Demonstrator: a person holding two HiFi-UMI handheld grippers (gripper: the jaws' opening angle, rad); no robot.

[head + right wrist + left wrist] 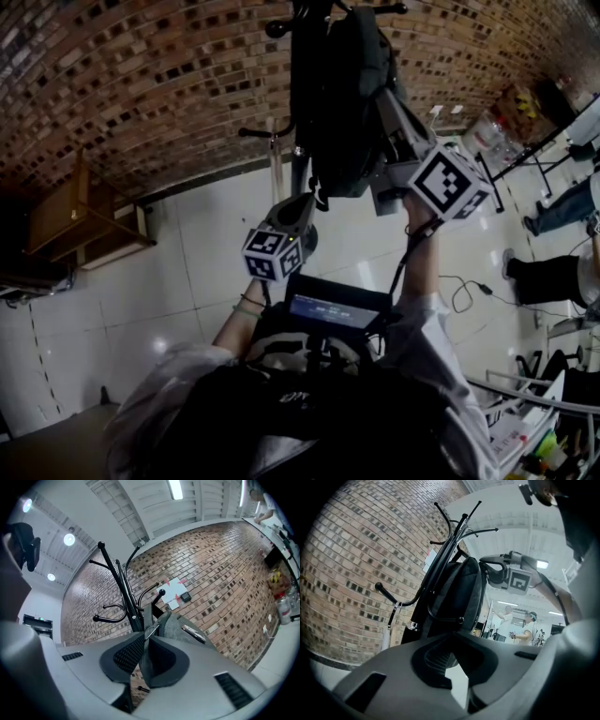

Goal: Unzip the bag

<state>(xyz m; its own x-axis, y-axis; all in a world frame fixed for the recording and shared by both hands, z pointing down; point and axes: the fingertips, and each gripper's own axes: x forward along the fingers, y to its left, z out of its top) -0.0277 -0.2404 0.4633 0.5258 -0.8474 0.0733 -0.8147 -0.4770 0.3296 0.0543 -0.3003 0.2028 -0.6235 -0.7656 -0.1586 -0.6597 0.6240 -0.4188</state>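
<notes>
A black backpack (342,103) hangs from a black coat stand (300,37) in front of a brick wall. My right gripper (384,105) is raised against the bag's right side. In the right gripper view its jaws (149,641) are shut on a strip of the bag's grey fabric (180,627), with a thin metal zipper pull (152,631) at the pads' tips. My left gripper (307,200) hangs lower, just under the bag's bottom edge. Its jaws (452,637) stand open with only floor showing between them, and the bag (459,597) is beyond them.
The stand's hooks (105,557) stick out above and beside the bag. A wooden shelf unit (80,220) stands at the left by the wall. At the right are seated people (562,211), a cable (459,292) on the white tiled floor and bottles (487,133).
</notes>
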